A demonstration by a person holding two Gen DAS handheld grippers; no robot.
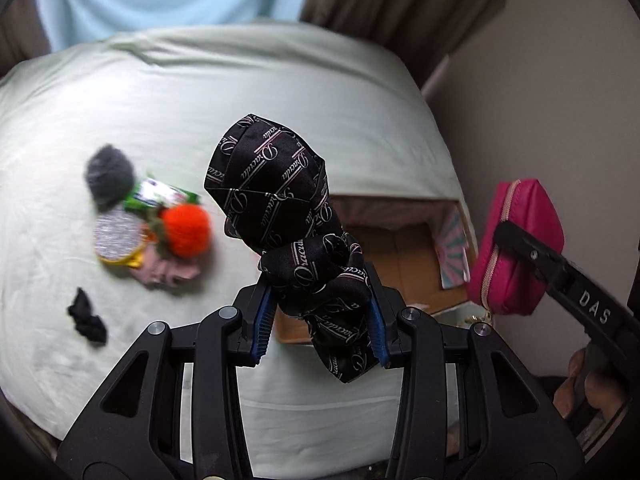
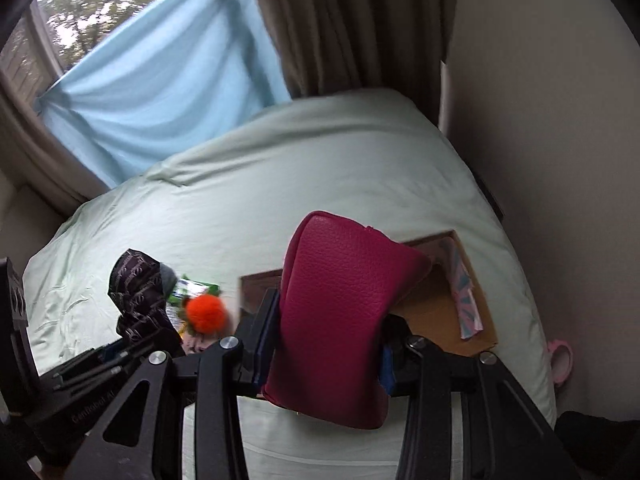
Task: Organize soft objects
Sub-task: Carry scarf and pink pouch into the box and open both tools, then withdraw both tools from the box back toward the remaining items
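My left gripper [image 1: 320, 312] is shut on a black printed cloth [image 1: 276, 184], held above the bed; the cloth also shows in the right wrist view [image 2: 136, 288]. My right gripper [image 2: 326, 344] is shut on a pink zip pouch [image 2: 336, 300], held over an open cardboard box [image 2: 436, 312]. In the left wrist view the pouch [image 1: 520, 240] hangs to the right of the box [image 1: 400, 248]. A pile lies on the bed to the left: an orange pom-pom [image 1: 186, 230], a grey fluffy ball [image 1: 110, 178], a silver round item [image 1: 118, 236], a green packet [image 1: 160, 194] and a pink cloth [image 1: 168, 274].
A small black cloth [image 1: 86, 316] lies alone at the front left of the pale green bed [image 1: 240, 92]. A patterned card [image 2: 464, 300] leans inside the box. A curtain [image 2: 352, 20] and wall stand behind the bed. A pink round object [image 2: 560, 360] lies off the bed's right edge.
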